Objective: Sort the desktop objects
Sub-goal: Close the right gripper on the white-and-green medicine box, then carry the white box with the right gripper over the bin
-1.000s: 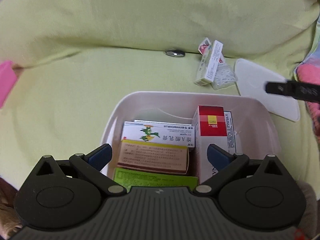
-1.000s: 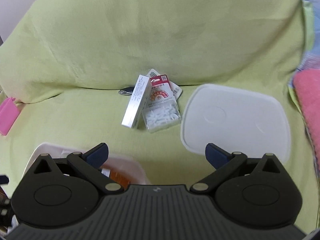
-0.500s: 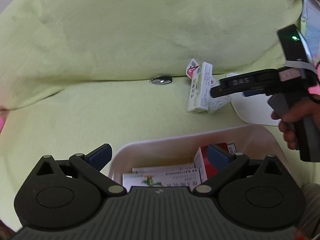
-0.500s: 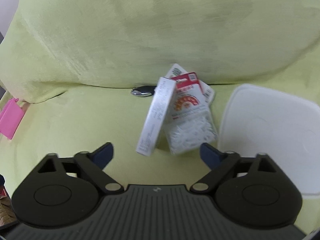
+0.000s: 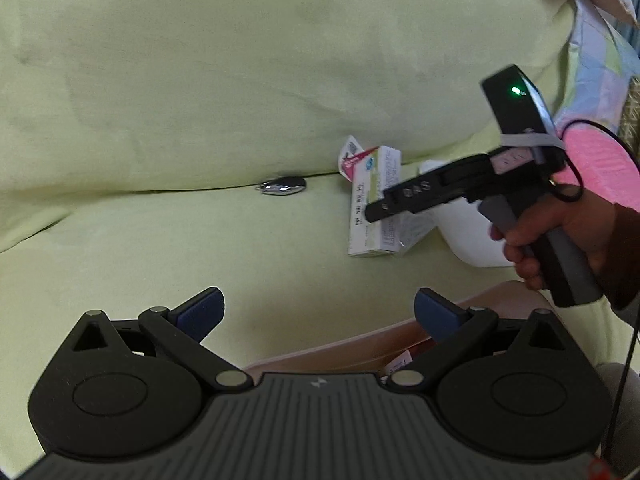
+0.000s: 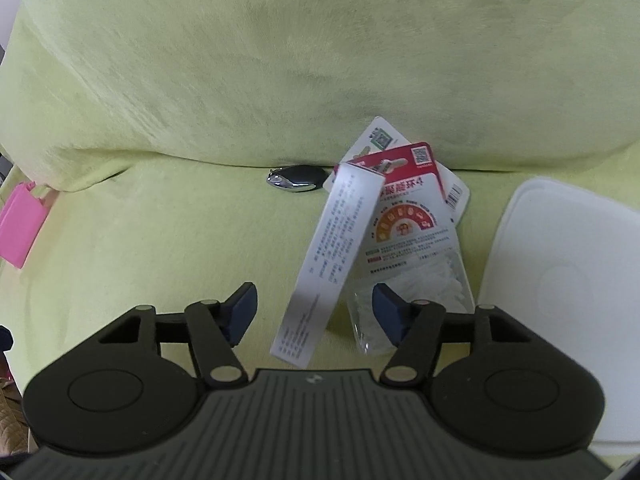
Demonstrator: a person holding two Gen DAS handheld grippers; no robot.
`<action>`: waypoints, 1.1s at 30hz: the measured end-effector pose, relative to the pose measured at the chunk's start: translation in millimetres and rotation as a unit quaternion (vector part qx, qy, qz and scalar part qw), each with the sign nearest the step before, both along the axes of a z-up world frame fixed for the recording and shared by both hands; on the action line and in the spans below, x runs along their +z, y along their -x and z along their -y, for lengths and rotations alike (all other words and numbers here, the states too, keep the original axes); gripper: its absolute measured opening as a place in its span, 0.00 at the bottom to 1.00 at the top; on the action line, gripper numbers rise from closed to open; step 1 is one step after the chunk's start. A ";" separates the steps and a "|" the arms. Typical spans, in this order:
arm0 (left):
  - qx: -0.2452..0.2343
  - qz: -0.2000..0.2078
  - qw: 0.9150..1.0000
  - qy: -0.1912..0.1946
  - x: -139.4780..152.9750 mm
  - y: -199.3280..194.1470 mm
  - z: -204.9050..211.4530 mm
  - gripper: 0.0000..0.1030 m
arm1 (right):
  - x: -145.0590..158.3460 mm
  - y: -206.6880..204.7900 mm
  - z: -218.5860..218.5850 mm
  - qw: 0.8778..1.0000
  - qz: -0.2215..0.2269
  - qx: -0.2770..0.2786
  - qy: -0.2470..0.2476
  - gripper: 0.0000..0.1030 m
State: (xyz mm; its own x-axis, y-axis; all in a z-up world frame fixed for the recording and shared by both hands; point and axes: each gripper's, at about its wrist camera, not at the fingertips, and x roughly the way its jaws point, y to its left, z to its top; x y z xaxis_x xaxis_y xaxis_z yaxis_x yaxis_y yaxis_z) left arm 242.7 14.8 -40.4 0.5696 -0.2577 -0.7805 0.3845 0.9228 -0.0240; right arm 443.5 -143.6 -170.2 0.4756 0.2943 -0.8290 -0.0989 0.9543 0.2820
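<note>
Between the spread fingers of the right gripper (image 6: 314, 310) lies a box (image 6: 330, 264), long and pale, resting tilted against a packet (image 6: 416, 236) of small white pieces. Jaws stand apart on either side of the box's near end, not yet touching it. Judged step: approach for a pick, the box being next to sort. The next move likely calls for closing across the narrow width without pinching the packet, which lies just right of the box.

Left gripper (image 5: 316, 310) is open and empty, well short of the box, over the rim of a bin (image 5: 360, 350); the bin's contents are mostly hidden.

A key fob (image 6: 296, 178) lies behind and left of the box; a white lid (image 6: 568, 264) lies right of it, beyond the packet. All rest on a soft yellow-green cover (image 6: 160, 240) that rises into a cushion behind. A pink object (image 6: 22, 224) lies far left of the box.
</note>
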 end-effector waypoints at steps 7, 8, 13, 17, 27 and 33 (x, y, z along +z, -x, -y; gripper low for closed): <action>-0.010 -0.013 1.000 -0.010 -10.5 -4.1 5.3 0.99 | -14.9 -16.1 -3.7 1.000 -0.022 0.005 0.009 0.27; -0.010 -0.014 1.000 -0.011 -10.5 -3.6 5.1 0.99 | -16.1 -15.9 -2.0 1.000 -0.024 0.005 0.006 0.25; -0.002 -0.013 1.000 -0.014 -8.5 -3.3 5.3 0.99 | -10.1 -9.3 0.8 1.000 -0.012 0.007 -0.006 0.21; 0.002 -0.011 1.000 -0.012 -5.9 -2.1 6.7 0.99 | 6.9 0.7 4.2 1.000 0.004 -0.002 -0.016 0.21; -0.010 0.004 1.000 -0.003 14.0 32.4 19.6 0.99 | 89.8 56.2 26.6 0.995 0.084 -0.025 -0.053 0.21; -0.018 0.011 1.000 0.001 29.2 63.1 26.3 0.99 | 130.0 108.2 42.3 0.990 0.118 -0.034 -0.070 0.21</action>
State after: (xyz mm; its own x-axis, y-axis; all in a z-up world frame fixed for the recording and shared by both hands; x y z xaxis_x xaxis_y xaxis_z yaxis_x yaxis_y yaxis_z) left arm 179.6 -11.5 -11.2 0.5773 -0.2800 -0.7670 0.4177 0.9084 -0.0173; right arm 335.3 -186.0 -40.2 0.6735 0.3593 -0.6460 -0.1147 0.9141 0.3889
